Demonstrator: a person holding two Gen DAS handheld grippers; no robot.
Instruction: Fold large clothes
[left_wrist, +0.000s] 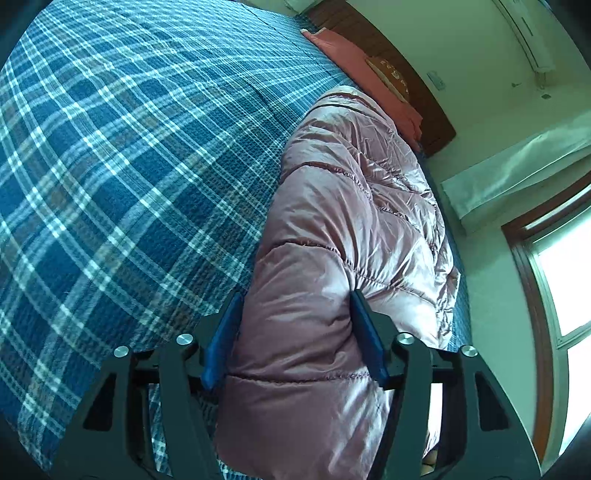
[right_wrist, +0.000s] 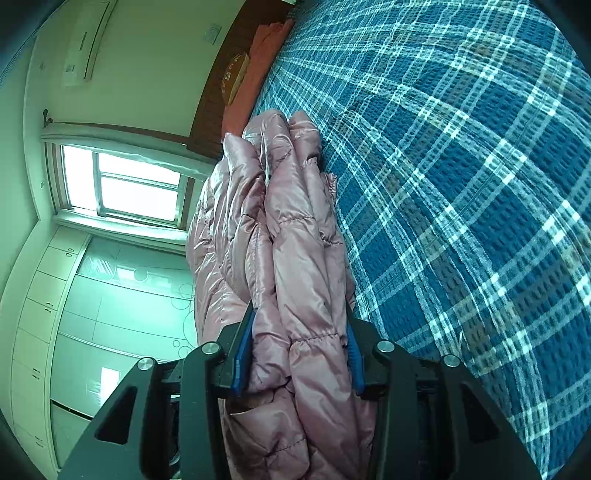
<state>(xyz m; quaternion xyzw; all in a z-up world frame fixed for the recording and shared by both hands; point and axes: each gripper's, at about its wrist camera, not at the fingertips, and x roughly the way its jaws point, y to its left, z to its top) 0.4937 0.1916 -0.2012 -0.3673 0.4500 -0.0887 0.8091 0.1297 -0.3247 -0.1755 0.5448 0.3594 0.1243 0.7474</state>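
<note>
Two blue pads of the left gripper (left_wrist: 295, 332) bracket a thick fold of the pink quilted jacket (left_wrist: 351, 206) in the left wrist view, both pressed against the puffy fabric. The jacket lies along the right edge of the bed's blue plaid cover (left_wrist: 129, 166), stretching far toward a pink pillow (left_wrist: 340, 48) by the dark wooden headboard (left_wrist: 417, 88).

In the right wrist view, the right gripper (right_wrist: 299, 350) clamps a bunched layer of the jacket (right_wrist: 295, 229), which lies along the left edge of the plaid cover (right_wrist: 461, 203). A window (right_wrist: 125, 184) and pale cabinets (right_wrist: 44, 295) stand left.
</note>
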